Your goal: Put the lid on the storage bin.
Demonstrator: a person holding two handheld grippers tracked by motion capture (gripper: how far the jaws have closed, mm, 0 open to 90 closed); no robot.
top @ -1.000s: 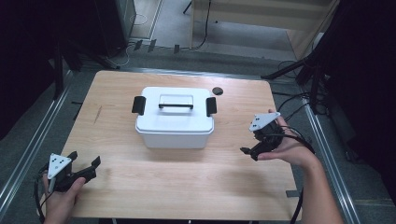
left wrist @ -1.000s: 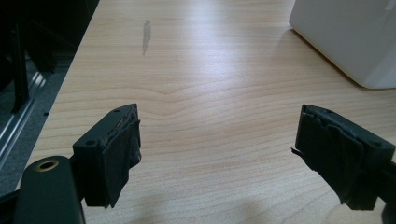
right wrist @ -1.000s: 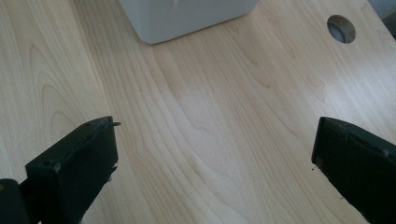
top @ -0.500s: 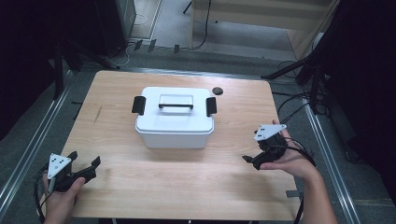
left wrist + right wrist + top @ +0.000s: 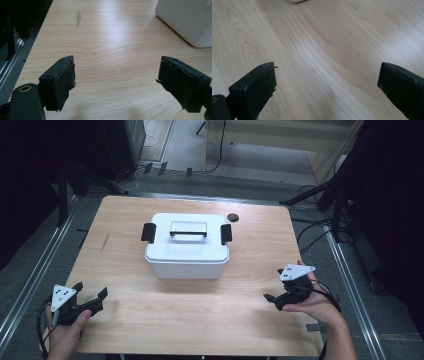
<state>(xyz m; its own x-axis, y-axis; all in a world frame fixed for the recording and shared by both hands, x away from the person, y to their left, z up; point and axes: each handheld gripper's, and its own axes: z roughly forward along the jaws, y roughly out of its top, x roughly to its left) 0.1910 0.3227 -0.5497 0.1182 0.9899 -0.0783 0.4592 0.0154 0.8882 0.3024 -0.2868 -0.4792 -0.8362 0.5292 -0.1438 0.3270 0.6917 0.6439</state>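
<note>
A white lidded box [image 5: 187, 245] with a black handle and two black side latches stands in the middle of the wooden table [image 5: 150, 320]. My left gripper [image 5: 90, 295] rests open at the table's front left corner, held by a hand, well apart from the box. In the left gripper view its jaws stand wide apart over bare wood, with the box's corner [image 5: 190, 20] at the upper right. My right gripper [image 5: 274, 301] sits open near the front right edge, held by the other hand. The right gripper view has both jaws spread low over bare wood, with a sliver of the box [image 5: 297, 1] at the top.
A small dark round object [image 5: 232, 217] lies on the table behind the box's right side. Metal rails run along both sides of the table, and cables trail on the floor at the right [image 5: 310, 232]. A grey smudge [image 5: 78, 18] marks the wood at the left.
My right gripper has moved down and toward the table's front right edge, away from the box. The left gripper has stayed in place.
</note>
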